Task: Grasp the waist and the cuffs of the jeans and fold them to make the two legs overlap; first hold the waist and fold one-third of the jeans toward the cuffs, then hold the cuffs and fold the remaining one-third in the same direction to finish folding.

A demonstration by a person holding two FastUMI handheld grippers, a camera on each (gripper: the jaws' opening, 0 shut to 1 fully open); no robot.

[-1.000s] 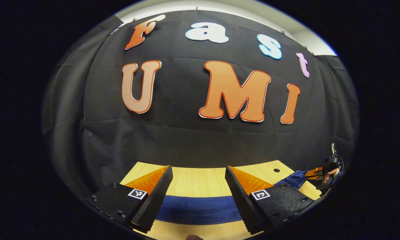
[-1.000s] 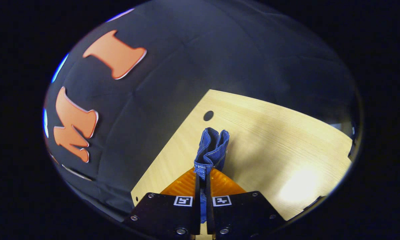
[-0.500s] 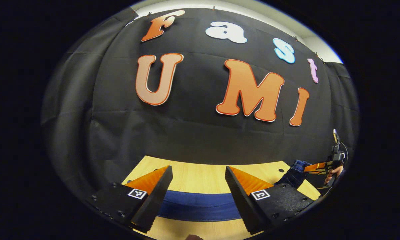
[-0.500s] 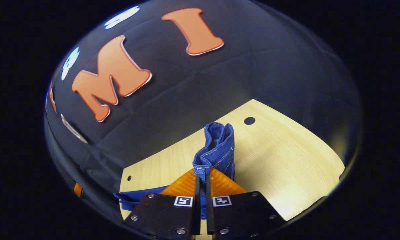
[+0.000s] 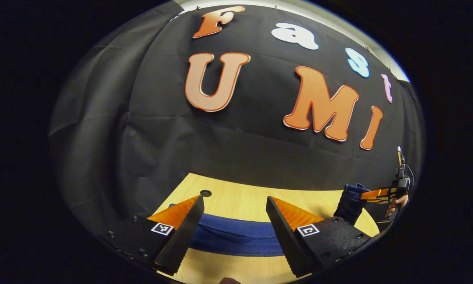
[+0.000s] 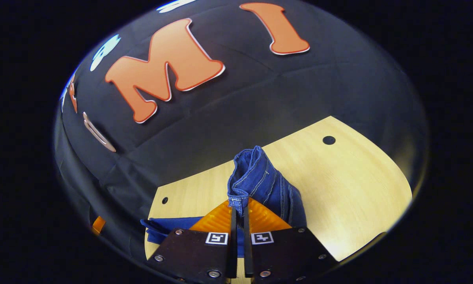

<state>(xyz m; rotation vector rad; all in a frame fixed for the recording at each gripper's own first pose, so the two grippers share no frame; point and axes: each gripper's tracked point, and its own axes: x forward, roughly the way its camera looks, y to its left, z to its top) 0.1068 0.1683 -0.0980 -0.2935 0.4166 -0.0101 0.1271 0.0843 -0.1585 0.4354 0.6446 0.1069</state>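
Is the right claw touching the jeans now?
Touching. The right gripper view shows the right claw shut, both fingers pinching a seamed edge of the jeans.

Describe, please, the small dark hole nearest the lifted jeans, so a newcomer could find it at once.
Start from the pale wooden table in the right gripper view. The right tool is shut on a bunched end of the blue jeans, held up off the wood. Beyond and to the right of that denim sits a round dark hole, larger than the other hole at the left edge.
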